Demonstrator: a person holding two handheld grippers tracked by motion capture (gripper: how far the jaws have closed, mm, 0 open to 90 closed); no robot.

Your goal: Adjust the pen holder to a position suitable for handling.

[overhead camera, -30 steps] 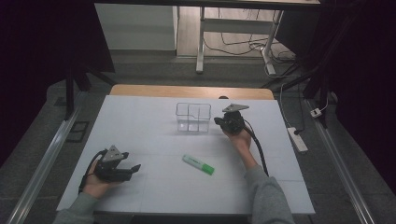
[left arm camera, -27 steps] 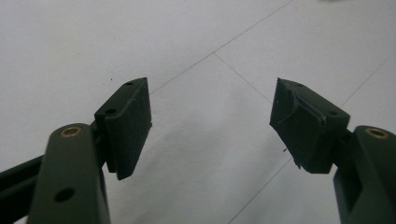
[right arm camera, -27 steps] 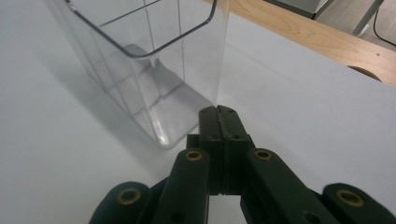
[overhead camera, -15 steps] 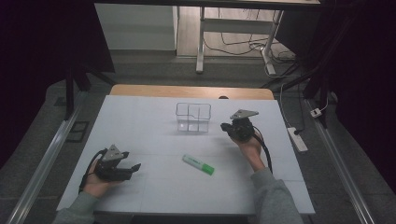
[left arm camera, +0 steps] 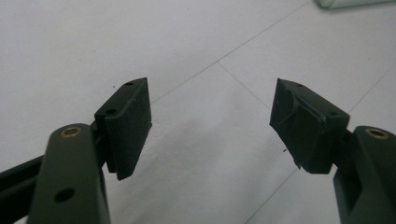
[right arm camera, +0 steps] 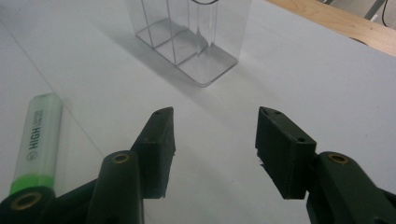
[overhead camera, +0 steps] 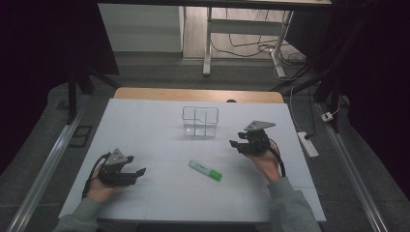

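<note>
Since the earlier frame you pulled your right gripper [overhead camera: 240,144] back from the clear organizer [overhead camera: 200,121] toward the table's right edge, jaws wide apart and empty. Highlighter [overhead camera: 205,170] lay mid-table, diagonal, nearer your right; left gripper [overhead camera: 137,173] idle, spread, empty.

Lab: dark curtains [overhead camera: 43,58], floor cables [overhead camera: 251,48]

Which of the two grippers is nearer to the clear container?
The right gripper, held just right of the clear container. The left gripper sits far off, near the table's front left, beyond the green highlighter.
</note>
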